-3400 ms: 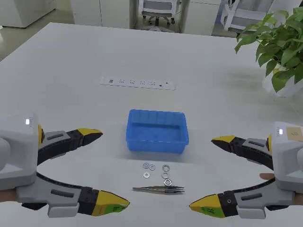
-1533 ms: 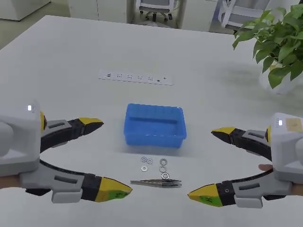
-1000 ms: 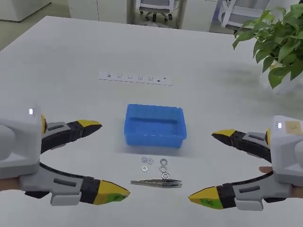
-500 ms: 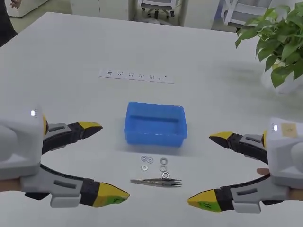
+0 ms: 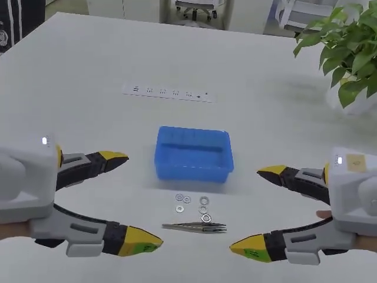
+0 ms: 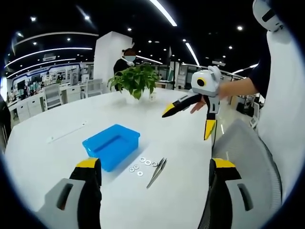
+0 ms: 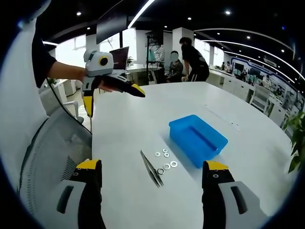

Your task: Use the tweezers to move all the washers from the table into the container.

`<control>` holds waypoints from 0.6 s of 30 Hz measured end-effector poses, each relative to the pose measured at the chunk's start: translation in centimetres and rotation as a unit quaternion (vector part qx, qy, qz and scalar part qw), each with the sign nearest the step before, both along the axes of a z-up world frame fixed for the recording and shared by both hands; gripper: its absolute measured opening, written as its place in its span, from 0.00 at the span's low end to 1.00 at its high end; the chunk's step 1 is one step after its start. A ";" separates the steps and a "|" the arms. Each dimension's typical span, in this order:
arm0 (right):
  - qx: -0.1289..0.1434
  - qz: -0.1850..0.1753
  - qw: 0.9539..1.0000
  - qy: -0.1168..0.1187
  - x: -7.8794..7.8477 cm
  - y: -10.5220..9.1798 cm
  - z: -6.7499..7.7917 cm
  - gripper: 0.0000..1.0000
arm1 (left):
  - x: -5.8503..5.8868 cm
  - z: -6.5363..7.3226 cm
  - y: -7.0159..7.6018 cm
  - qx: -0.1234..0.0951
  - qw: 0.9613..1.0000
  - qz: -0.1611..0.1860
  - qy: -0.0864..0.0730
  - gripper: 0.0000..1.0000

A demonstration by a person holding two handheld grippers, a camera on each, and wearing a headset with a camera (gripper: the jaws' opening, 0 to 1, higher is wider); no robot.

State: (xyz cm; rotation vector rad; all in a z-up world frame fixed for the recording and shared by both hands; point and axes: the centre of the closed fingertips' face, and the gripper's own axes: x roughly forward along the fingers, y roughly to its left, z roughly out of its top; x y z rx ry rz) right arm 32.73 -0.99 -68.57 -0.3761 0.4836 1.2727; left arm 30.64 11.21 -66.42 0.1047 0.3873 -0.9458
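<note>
Several small metal washers (image 5: 192, 204) lie on the white table just in front of a blue plastic container (image 5: 194, 152). Steel tweezers (image 5: 194, 226) lie flat on the near side of the washers. My left gripper (image 5: 138, 199) hovers left of them, jaws wide apart and holding nothing. My right gripper (image 5: 248, 210) hovers to their right, equally open. The left gripper view has the container (image 6: 112, 145), washers (image 6: 140, 167), tweezers (image 6: 156, 172) and the right gripper (image 6: 186, 126). The right gripper view has the container (image 7: 198, 138), washers (image 7: 165, 160), tweezers (image 7: 151, 174) and the left gripper (image 7: 116, 105).
A white power strip (image 5: 168, 93) lies beyond the container. A potted plant (image 5: 347, 47) stands at the table's far right. A grey mesh chair (image 6: 243, 152) is at the table's near edge. People stand in the background (image 7: 188, 59).
The head camera has drifted a little. Both grippers stay open at about the same spots. The washers, tweezers and container have not moved.
</note>
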 end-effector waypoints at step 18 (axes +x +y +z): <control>-0.017 -0.006 0.999 0.038 1.1 0.7 -3.2 0.69 | 2.5 -3.9 -0.4 0.014 0.999 0.007 0.040 0.87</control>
